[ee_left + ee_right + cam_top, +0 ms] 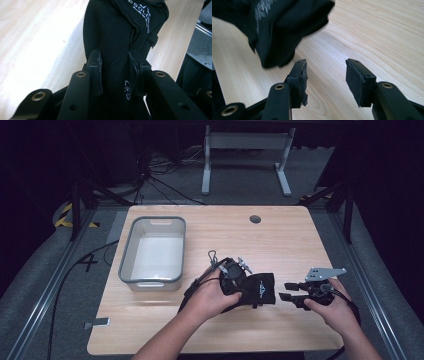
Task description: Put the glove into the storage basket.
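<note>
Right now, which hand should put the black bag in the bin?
Left, probably. The left gripper already clamps the black bag, and the grey bin sits on its side. The right gripper is open with nothing in it.

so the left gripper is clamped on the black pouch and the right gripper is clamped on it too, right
Not quite. The left gripper is clamped on the black pouch, but the right gripper is open, jaws apart over bare table, as the right gripper view shows.

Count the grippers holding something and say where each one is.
1. The left gripper is shut on the black pouch near the table's middle front. The right gripper is open over bare table, beside the pouch.
</note>
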Action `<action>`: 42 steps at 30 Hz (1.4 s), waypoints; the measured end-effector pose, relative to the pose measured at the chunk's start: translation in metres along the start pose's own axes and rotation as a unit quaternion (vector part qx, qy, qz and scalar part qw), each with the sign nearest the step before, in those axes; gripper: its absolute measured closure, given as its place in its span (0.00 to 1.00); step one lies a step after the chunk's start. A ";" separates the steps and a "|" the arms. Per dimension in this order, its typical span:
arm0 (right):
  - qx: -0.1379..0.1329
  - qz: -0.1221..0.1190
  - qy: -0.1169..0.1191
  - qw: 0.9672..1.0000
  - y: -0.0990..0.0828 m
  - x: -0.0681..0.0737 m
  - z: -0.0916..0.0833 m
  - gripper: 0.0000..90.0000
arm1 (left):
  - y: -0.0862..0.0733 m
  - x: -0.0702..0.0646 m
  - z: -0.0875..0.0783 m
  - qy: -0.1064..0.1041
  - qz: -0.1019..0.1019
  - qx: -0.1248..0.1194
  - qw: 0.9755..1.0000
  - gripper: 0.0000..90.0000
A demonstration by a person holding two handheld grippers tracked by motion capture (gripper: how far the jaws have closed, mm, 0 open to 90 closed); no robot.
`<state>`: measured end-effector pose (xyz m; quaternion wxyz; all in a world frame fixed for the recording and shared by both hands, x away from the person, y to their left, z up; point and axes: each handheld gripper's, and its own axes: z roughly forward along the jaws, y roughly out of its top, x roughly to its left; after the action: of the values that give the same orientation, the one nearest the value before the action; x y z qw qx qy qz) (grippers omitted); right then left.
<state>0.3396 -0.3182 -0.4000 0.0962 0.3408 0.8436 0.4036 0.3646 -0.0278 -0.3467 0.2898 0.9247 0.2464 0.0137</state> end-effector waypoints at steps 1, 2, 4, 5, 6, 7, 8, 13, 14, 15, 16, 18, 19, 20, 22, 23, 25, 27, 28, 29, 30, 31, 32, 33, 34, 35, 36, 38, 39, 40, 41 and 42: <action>0.000 0.001 0.000 1.000 0.000 0.000 0.000 0.57 | 0.002 0.000 -0.004 0.004 -0.002 -0.002 1.000 0.74; -0.001 0.003 0.001 1.000 0.000 0.000 0.000 0.57 | 0.004 0.001 -0.008 0.004 -0.002 -0.004 1.000 0.74; -0.003 0.006 0.002 1.000 0.000 0.000 0.000 0.57 | 0.008 0.003 -0.015 0.004 -0.005 -0.005 1.000 0.74; -0.003 0.007 0.002 1.000 0.000 0.000 0.000 0.57 | 0.010 0.003 -0.017 0.010 -0.004 -0.006 1.000 0.74; -0.003 0.008 0.001 1.000 0.000 0.000 -0.001 0.57 | 0.011 0.004 -0.019 0.010 -0.005 -0.004 1.000 0.74; -0.003 0.008 0.001 1.000 -0.001 0.000 -0.001 0.57 | 0.012 0.005 -0.020 0.013 -0.006 -0.004 1.000 0.74; -0.003 0.008 0.001 1.000 -0.001 0.000 -0.001 0.57 | 0.012 0.007 -0.022 0.015 -0.006 -0.004 1.000 0.74; -0.004 0.010 0.001 1.000 -0.001 0.000 0.000 0.57 | 0.013 0.012 -0.027 0.016 -0.016 -0.012 1.000 0.74; -0.005 0.010 0.001 1.000 -0.001 0.000 0.000 0.57 | 0.013 0.012 -0.028 0.017 -0.019 -0.014 1.000 0.74; -0.005 0.010 0.001 1.000 -0.001 0.000 0.000 0.57 | 0.012 0.013 -0.029 0.019 -0.021 -0.015 0.999 0.74; -0.004 0.011 0.002 1.000 -0.001 0.001 0.000 0.56 | 0.012 0.014 -0.029 0.023 -0.026 -0.015 0.999 0.74; -0.004 0.013 0.001 1.000 -0.001 0.001 0.000 0.56 | 0.011 0.017 -0.032 0.031 -0.036 -0.018 0.999 0.74; -0.004 0.013 0.002 1.000 -0.001 0.001 0.001 0.56 | 0.010 0.020 -0.033 0.036 -0.042 -0.021 0.998 0.74; -0.005 0.011 0.003 1.000 -0.001 0.001 0.001 0.56 | 0.008 0.023 -0.035 0.041 -0.048 -0.023 0.998 0.74; -0.003 0.012 0.003 1.000 0.000 0.001 0.002 0.56 | 0.004 0.030 -0.040 0.048 -0.062 -0.026 0.997 0.74; -0.004 0.010 0.004 1.000 0.000 0.001 0.003 0.56 | 0.002 0.034 -0.044 0.050 -0.069 -0.028 0.996 0.74; -0.003 0.010 0.005 1.000 0.002 0.001 0.005 0.56 | -0.004 0.041 -0.050 0.057 -0.081 -0.034 0.995 0.74; -0.002 0.009 0.007 1.000 0.002 0.001 0.006 0.56 | -0.009 0.048 -0.058 0.065 -0.093 -0.040 0.993 0.74; -0.001 0.008 0.008 1.000 0.003 0.000 0.007 0.56 | -0.012 0.052 -0.061 0.070 -0.099 -0.043 0.992 0.74; 0.000 0.009 0.007 1.000 0.004 0.000 0.008 0.56 | -0.015 0.055 -0.065 0.076 -0.105 -0.046 0.990 0.74; -0.001 0.009 0.010 1.000 0.005 0.000 0.009 0.56 | -0.019 0.059 -0.069 0.079 -0.112 -0.049 0.989 0.74; 0.000 0.009 0.011 1.000 0.005 0.001 0.010 0.56 | -0.022 0.063 -0.075 0.086 -0.119 -0.051 0.988 0.74; 0.000 0.006 0.011 1.000 0.006 0.001 0.011 0.56 | -0.025 0.065 -0.077 0.089 -0.124 -0.053 0.987 0.74; 0.001 0.005 0.013 1.000 0.007 0.001 0.012 0.56 | -0.028 0.068 -0.081 0.092 -0.130 -0.053 0.986 0.74; 0.002 0.006 0.013 1.000 0.008 0.002 0.013 0.56 | -0.031 0.071 -0.085 0.098 -0.135 -0.056 0.984 0.74; 0.002 0.005 0.014 1.000 0.009 0.002 0.014 0.56 | -0.034 0.074 -0.088 0.101 -0.142 -0.058 0.983 0.74; 0.001 0.005 0.015 1.000 0.010 0.002 0.015 0.55 | -0.037 0.077 -0.092 0.106 -0.150 -0.061 0.981 0.74; 0.000 0.004 0.018 1.000 0.012 0.003 0.017 0.55 | -0.043 0.082 -0.098 0.115 -0.165 -0.065 0.977 0.74; 0.001 0.004 0.020 1.000 0.012 0.003 0.018 0.55 | -0.046 0.085 -0.100 0.119 -0.175 -0.069 0.975 0.74; 0.000 0.003 0.020 1.000 0.013 0.003 0.018 0.55 | -0.049 0.088 -0.103 0.123 -0.182 -0.071 0.973 0.74; 0.002 0.003 0.019 1.000 0.013 0.003 0.019 0.55 | -0.052 0.090 -0.106 0.128 -0.190 -0.072 0.971 0.74; 0.002 0.003 0.020 1.000 0.013 0.004 0.019 0.55 | -0.054 0.093 -0.109 0.131 -0.196 -0.073 0.969 0.74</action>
<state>0.3519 -0.2984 -0.4025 0.0774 0.3354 0.8452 0.4088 0.4037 0.1115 -0.2969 0.3189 0.8246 0.4573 0.0959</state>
